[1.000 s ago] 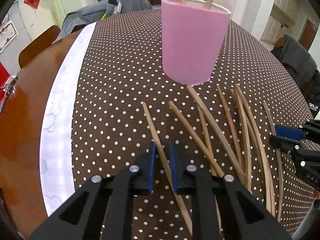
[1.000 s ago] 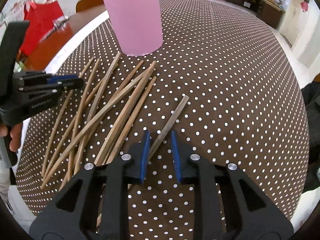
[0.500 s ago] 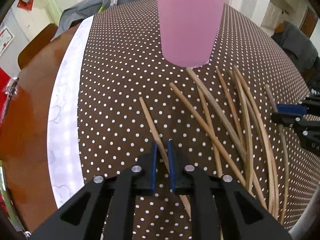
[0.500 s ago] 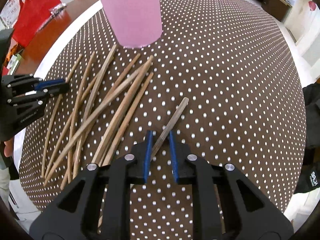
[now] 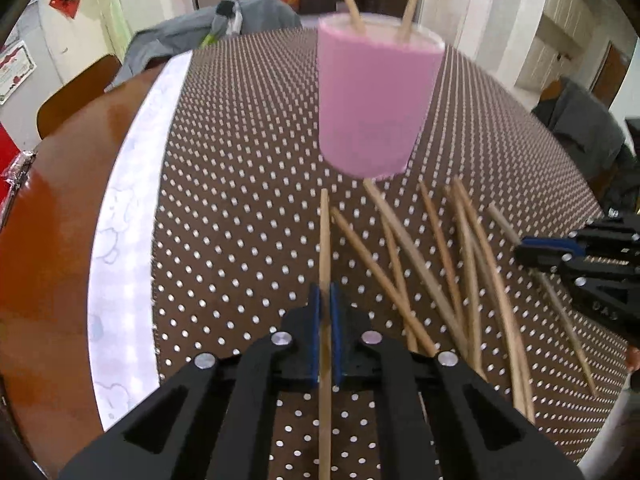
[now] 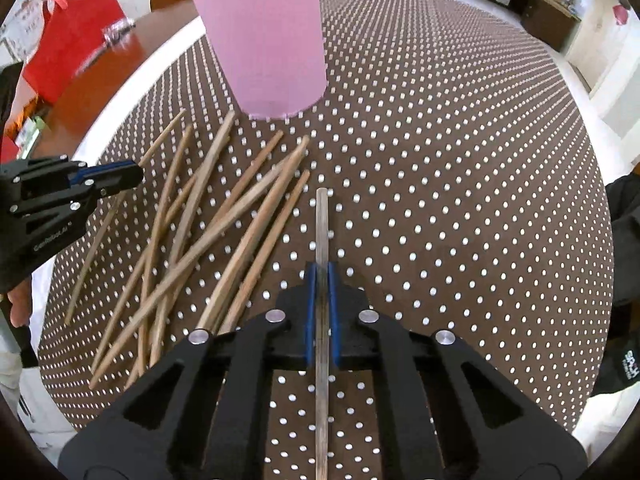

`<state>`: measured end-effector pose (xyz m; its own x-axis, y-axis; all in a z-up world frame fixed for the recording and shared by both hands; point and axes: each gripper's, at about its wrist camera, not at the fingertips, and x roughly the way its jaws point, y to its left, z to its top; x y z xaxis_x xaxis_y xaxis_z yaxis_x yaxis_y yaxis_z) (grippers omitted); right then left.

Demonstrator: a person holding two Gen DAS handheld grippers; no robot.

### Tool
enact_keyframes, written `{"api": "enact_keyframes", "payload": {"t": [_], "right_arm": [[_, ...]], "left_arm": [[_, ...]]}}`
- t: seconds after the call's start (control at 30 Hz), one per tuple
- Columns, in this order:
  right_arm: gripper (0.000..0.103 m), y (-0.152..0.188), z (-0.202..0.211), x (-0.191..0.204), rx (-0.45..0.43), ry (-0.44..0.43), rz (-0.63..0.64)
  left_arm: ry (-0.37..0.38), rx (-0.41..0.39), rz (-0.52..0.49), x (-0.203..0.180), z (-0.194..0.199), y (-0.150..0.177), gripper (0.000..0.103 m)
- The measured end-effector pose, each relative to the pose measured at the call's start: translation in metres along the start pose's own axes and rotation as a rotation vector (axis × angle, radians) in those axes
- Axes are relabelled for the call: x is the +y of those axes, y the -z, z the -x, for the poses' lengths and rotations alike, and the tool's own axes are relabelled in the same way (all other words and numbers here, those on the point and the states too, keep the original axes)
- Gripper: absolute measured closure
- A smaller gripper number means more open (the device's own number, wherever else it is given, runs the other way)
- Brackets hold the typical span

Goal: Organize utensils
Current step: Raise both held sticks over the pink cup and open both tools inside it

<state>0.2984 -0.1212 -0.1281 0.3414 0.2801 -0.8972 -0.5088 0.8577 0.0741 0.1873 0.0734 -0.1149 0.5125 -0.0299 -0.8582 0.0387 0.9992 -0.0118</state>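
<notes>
A pink cup (image 5: 376, 104) stands on the dotted brown tablecloth (image 5: 240, 200) with two chopsticks upright in it. My left gripper (image 5: 325, 300) is shut on a light wooden chopstick (image 5: 324, 236) that points straight ahead toward the cup. In the right wrist view the pink cup (image 6: 268, 40) is ahead, and my right gripper (image 6: 321, 276) is shut on a darker grey-brown chopstick (image 6: 321, 220). Several loose chopsticks (image 6: 224, 220) lie crossed on the cloth between the two grippers; the same loose chopsticks (image 5: 448, 264) lie at the right in the left wrist view.
A white cloth edge (image 5: 132, 200) and bare wooden tabletop (image 5: 48, 220) lie to the left. A red bag (image 6: 72, 44) sits beyond the cup. Chairs with grey jackets (image 5: 588, 136) stand around the table.
Both grippers closed on their chopsticks, which swung from slanted to straight along the fingers and lifted off the cloth. The right gripper drew a little away from the pile.
</notes>
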Motion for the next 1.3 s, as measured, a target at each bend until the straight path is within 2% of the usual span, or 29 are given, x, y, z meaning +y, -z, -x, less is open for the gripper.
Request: {"api": "enact_keyframes", "payload": {"t": [0.2,0.33,0.7,0.9,1.03,1.1,1.3], "right_arm": [[0.097,-0.007,0.037,-0.006,-0.194,-0.031,-0.025],[0.097,-0.014,0.068,-0.005,-0.328,-0.037,-0.024],[0.097,-0.022,0.133,0.004,-0.614,-0.015,-0.033],[0.097,-0.03,0.161,0.004,-0.77,-0.034,-0.064],[0.097,-0.043,0.17,0.007,-0.859,-0.044,-0.086],[0.097,-0.051,0.173,0.008,-0.912,-0.052,-0.098],[0.097,-0.074,0.176,0.01,-1.044,-0.065,-0.129]], "left_arm": [[0.05,-0.18,0.018,-0.002,0.037,-0.005,0.097],[0.099,-0.329,0.022,-0.007,0.068,-0.01,0.097],[0.198,-0.65,0.051,-0.014,0.119,-0.037,0.097],[0.201,-0.835,0.066,-0.02,0.133,-0.05,0.097],[0.206,-0.915,0.094,-0.018,0.135,-0.062,0.097],[0.183,-0.973,0.098,-0.02,0.136,-0.069,0.097],[0.155,-1.05,0.106,-0.019,0.128,-0.091,0.097]]}}
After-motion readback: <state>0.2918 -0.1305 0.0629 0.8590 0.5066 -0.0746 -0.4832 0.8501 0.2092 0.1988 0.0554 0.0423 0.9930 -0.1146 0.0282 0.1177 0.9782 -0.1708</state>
